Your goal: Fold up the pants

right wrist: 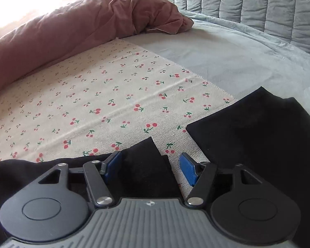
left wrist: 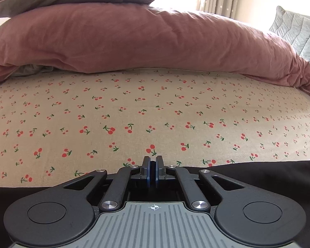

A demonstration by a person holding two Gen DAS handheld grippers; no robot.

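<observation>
The soft black fabric pants (right wrist: 258, 136) are lying limp on the cherry-print cloth (right wrist: 93, 95), likely draping and slipping, so the wide-open right tongs (right wrist: 150, 166) are straddling a hem corner while the left tongs (left wrist: 153, 170) are sitting closed, apparently empty.

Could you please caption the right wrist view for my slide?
Open right gripper poised over black pants on the cherry-print cloth.
</observation>
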